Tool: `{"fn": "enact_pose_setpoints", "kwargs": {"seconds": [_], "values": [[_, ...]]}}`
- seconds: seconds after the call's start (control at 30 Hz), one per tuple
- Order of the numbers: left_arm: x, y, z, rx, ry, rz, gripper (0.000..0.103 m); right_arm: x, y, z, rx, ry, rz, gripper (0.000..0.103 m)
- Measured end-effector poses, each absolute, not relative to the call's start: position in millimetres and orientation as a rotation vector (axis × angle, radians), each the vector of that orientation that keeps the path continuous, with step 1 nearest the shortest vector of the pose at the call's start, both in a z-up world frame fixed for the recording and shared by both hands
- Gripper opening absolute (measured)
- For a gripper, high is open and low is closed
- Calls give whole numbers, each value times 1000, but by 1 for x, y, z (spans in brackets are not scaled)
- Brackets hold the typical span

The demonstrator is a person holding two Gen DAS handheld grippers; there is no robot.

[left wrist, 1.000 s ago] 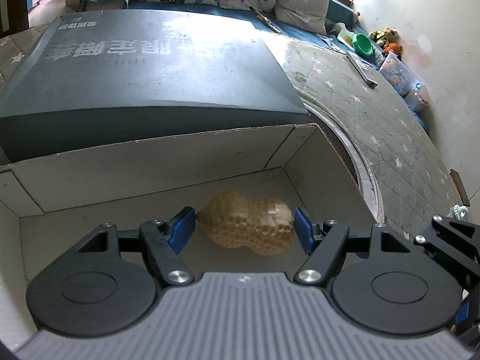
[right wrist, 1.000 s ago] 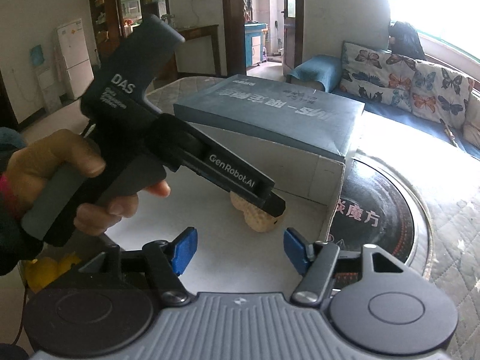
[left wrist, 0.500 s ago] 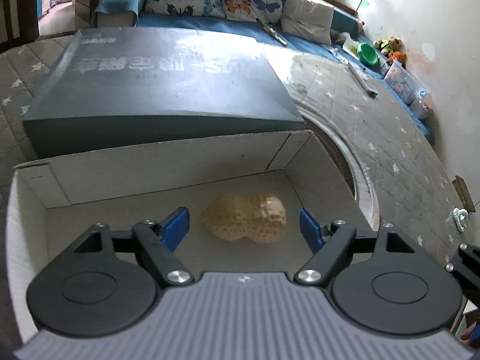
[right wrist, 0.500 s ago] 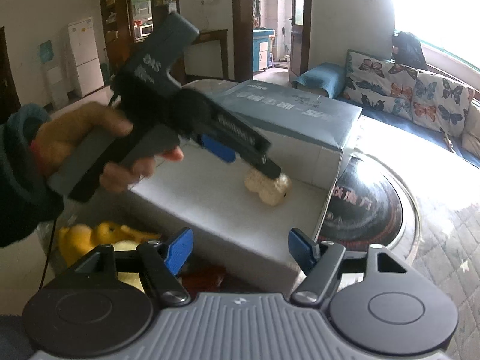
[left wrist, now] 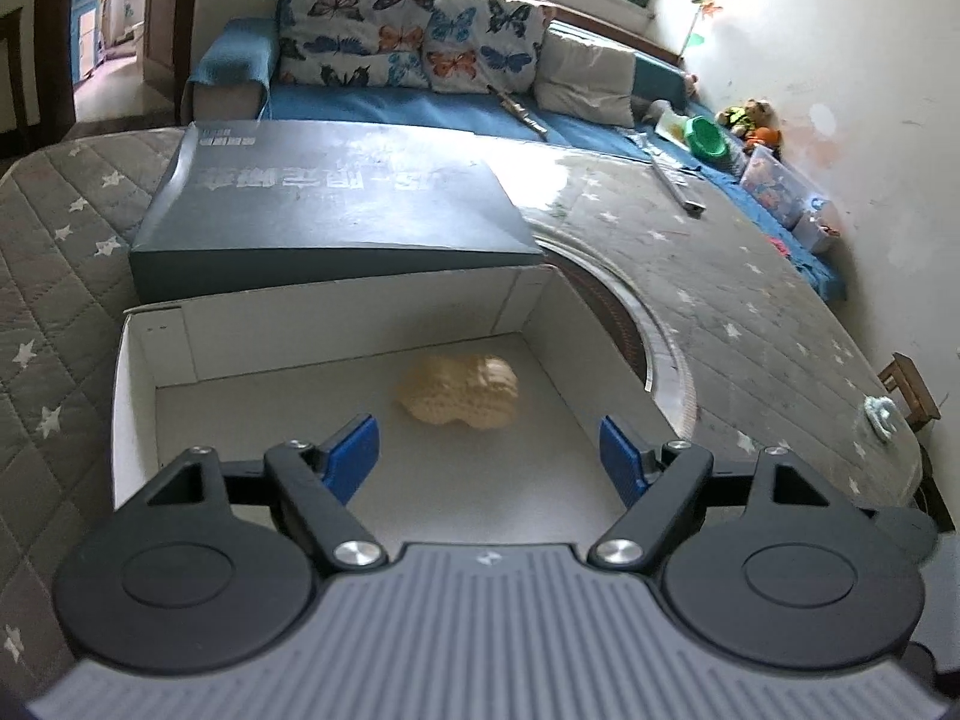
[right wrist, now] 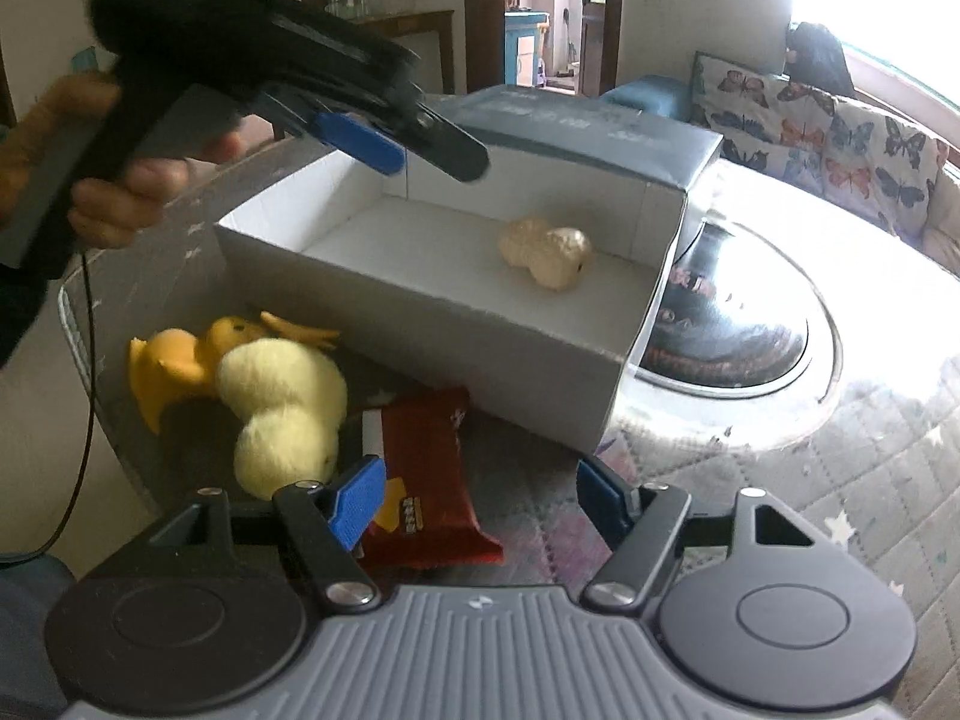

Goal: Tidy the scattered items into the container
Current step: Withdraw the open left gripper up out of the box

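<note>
Where box (right wrist: 420, 324) ends, duck (right wrist: 180, 363), chick (right wrist: 282, 414), snack bar (right wrist: 429, 480).

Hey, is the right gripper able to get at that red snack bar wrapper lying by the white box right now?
Probably yes. The right gripper hangs open just above the red snack bar wrapper, which lies flat in front of the white cardboard box. Nothing covers it; the fluffy yellow plush toy sits close on its left and might get nudged.

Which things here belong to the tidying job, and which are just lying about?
Job:
white box, the container
peanut toy, already inside it
yellow plush chick, outside it
orange duck toy, outside it
red snack bar, outside it

Lying about:
dark lid
butterfly cushions
green bowl
</note>
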State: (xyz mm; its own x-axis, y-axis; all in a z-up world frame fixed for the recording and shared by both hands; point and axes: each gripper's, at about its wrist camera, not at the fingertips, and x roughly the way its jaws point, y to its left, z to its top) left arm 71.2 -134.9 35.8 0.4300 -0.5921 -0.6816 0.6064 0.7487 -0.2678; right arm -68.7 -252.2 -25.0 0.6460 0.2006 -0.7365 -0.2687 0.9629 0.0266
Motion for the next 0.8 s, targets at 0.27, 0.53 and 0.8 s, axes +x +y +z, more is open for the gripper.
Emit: {"fn": "enact_pose_setpoints", "kwargs": {"seconds": [0.27,0.53,0.8], "values": [[38,-126,38,40,815,-780,79,-68,-245,-37,-91,850,291,73],[23,-128,34,64,812,-806,79,-69,-240,-39,-93,858,316,73],[21,-128,31,59,821,-814,79,-67,-236,-42,-101,869,326,73]]}}
